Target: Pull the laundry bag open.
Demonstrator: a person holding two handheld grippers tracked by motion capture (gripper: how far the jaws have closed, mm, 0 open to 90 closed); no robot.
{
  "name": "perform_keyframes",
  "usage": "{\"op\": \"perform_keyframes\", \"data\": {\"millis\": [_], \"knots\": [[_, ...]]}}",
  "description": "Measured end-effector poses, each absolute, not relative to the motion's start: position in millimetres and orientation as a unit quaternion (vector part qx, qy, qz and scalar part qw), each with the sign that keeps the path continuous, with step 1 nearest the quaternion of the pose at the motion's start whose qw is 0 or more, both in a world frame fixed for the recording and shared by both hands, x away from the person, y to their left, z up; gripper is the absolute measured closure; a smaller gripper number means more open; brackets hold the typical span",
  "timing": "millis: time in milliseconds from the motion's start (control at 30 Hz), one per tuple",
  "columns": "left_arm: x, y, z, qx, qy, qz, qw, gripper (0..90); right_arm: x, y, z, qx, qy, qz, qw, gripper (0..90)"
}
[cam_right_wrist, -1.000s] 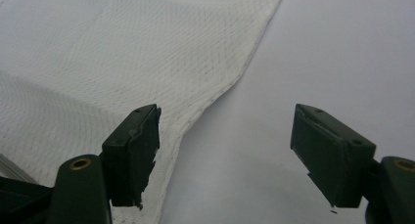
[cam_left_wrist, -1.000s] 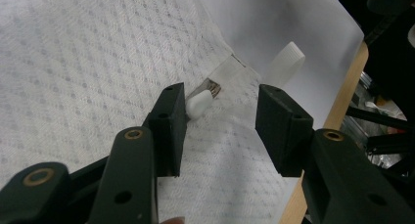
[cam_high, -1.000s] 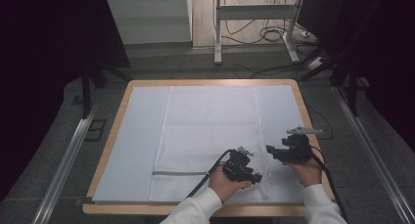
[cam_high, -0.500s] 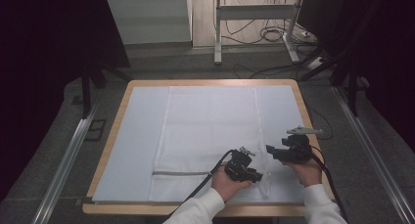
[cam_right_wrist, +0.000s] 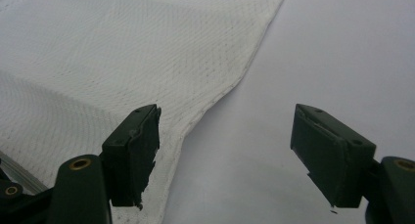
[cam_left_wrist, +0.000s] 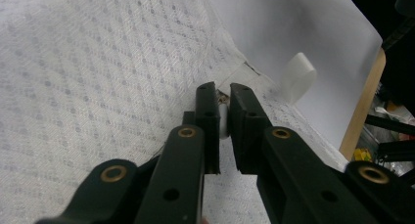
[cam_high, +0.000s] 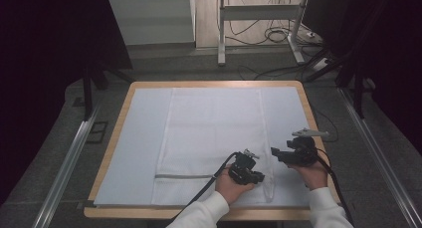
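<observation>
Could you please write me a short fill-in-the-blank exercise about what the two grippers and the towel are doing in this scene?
1. The left gripper has just been closing its jaws on a fold of the white ____.
2. The right gripper has its jaws ____, with nothing between them.
3. The towel lies flat on a pale sheet covering a ____-rimmed table.
4. In the high view, the right gripper is near the towel's ____ edge.

Missing words: towel; open; wooden; right
</observation>
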State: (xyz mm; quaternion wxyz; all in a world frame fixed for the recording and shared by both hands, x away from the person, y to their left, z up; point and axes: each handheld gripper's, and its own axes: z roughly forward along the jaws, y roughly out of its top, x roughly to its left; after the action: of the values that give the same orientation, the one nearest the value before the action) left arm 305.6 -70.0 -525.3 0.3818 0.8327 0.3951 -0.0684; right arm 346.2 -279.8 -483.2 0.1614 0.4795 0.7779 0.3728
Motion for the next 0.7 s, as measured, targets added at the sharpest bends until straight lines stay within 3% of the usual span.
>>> {"op": "perform_keyframes", "data": {"millis": [700], "knots": [[303.1,-51.8,-507.8,0.824,0.383,-0.074,0.411,86.7,344.7,-283.9,-478.7,0.490,0.768,0.386,0.145,25.7]]}}
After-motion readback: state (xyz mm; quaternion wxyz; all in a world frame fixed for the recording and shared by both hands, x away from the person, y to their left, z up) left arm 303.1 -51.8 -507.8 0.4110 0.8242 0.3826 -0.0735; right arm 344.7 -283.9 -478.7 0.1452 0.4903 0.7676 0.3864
